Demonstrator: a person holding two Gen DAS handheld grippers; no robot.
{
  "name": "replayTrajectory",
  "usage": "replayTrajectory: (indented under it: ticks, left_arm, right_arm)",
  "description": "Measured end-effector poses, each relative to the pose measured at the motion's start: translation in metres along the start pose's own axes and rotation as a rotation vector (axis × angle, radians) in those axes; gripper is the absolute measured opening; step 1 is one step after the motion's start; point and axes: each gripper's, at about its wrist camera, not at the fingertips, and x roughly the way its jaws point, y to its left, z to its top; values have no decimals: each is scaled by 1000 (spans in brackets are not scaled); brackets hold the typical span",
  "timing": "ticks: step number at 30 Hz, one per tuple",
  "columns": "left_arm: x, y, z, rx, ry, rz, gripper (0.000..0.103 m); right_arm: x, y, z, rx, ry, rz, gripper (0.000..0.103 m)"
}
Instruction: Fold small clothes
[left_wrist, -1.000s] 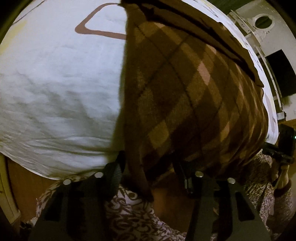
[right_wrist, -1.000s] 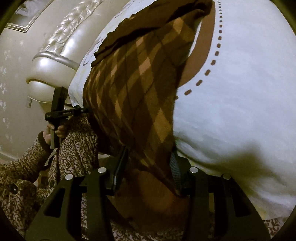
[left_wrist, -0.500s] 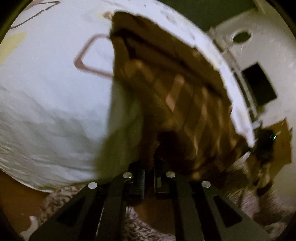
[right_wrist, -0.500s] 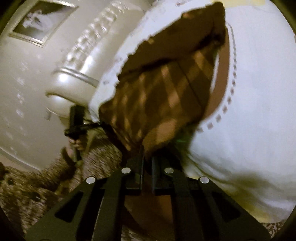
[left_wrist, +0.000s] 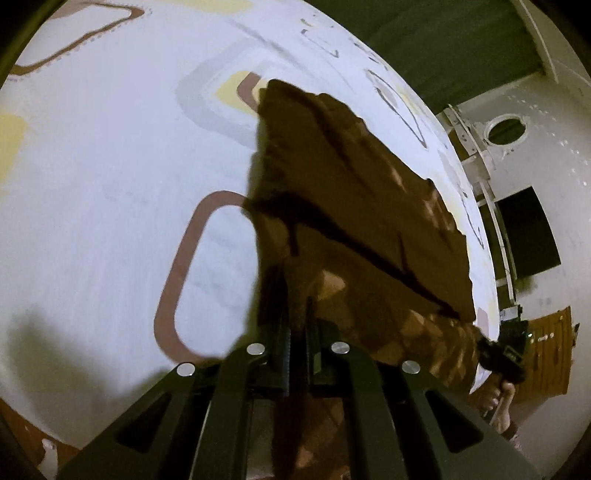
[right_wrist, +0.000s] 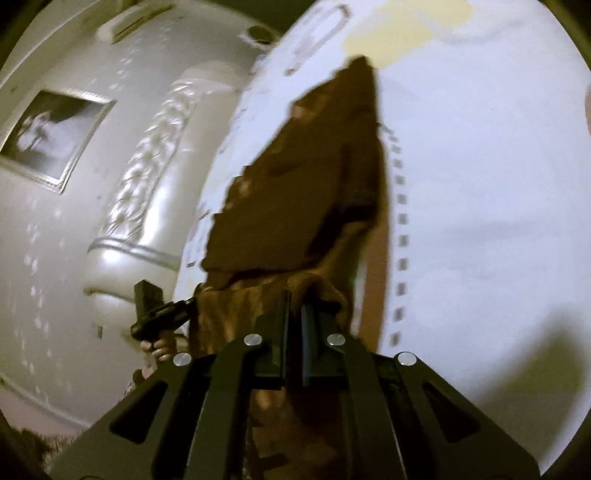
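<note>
1. My left gripper (left_wrist: 297, 332) sits at the bottom centre of the left wrist view, its fingers (left_wrist: 284, 334) pressed together on a bunched edge of the brown plaid garment (left_wrist: 354, 221).
2. From that pinch the garment rises toward the upper middle of the frame and spreads to the right, draped over the white bedsheet (left_wrist: 110, 166) with its brown and yellow outlines.
3. At the lower right of this view I see the other gripper (left_wrist: 504, 358) and the hand (left_wrist: 498, 402) holding it, at the cloth's far corner.
4. In the right wrist view, my right gripper (right_wrist: 295, 314) is at bottom centre, fingers (right_wrist: 284, 314) clamped on a gathered fold of the same garment (right_wrist: 295, 184).
5. The cloth runs up the middle of that frame; the padded headboard (right_wrist: 147, 184) and a framed picture (right_wrist: 51, 136) are on the left.
6. The image is blurred.
</note>
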Motion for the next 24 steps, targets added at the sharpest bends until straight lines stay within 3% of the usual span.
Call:
replayTrajectory:
  ticks: [5, 7, 9, 12, 17, 24]
  left_arm:
    - [-14, 4, -6, 27, -7, -35, 8]
    - [-24, 8, -12, 33, -13, -36, 16]
    - [-38, 16, -22, 43, -15, -26, 35]
    - [-48, 26, -38, 45, 19, -46, 37]
    - [-50, 28, -66, 87, 66, -78, 41]
    - [-37, 22, -76, 84, 70, -115, 46]
  right_arm:
    - [-1, -13, -4, 51, 5, 18, 9]
    - [-10, -8, -8, 42, 2, 22, 11]
    - [-21, -5, -12, 27, 6, 14, 22]
    - [-38, -2, -28, 3, 38, 5, 33]
    - [-39, -3, -53, -8, 124, -9, 36]
    - [-29, -1, -70, -11, 178, 62, 40]
